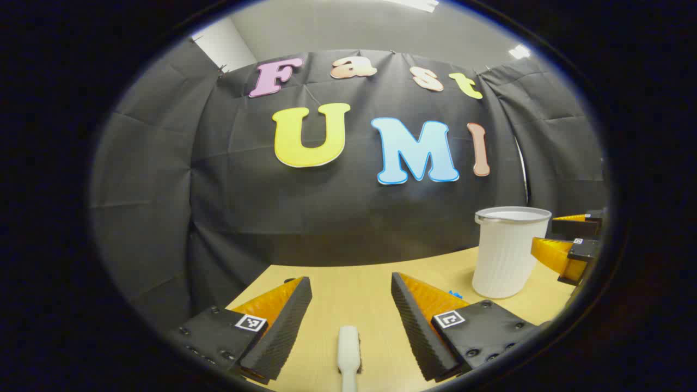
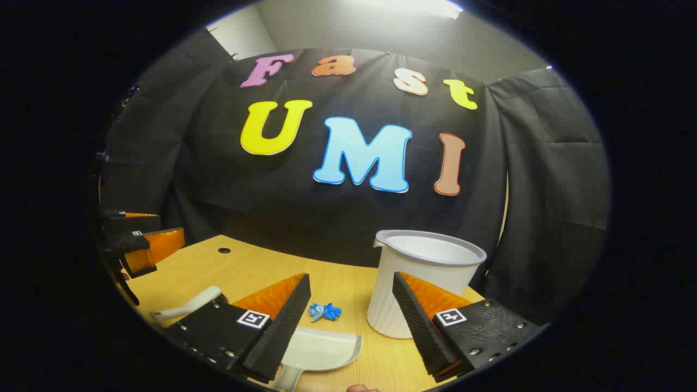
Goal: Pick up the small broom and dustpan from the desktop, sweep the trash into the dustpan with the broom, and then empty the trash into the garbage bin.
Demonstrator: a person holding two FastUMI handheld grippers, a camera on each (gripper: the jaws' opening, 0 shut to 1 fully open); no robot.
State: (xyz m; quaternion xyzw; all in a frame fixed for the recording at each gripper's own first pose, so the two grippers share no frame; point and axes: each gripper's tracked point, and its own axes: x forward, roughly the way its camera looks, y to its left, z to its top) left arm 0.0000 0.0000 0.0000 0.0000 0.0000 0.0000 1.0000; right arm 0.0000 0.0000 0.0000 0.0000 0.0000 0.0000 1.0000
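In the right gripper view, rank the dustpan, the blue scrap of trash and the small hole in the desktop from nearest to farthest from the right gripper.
1. Dustpan: just below and between the open fingers of the right gripper.
2. Blue trash: on the desktop just past the dustpan.
3. Desktop hole: far left, near the back edge.

left gripper (image 1: 351, 321) jaws spread wide, level | right gripper (image 2: 351, 321) jaws spread wide, level
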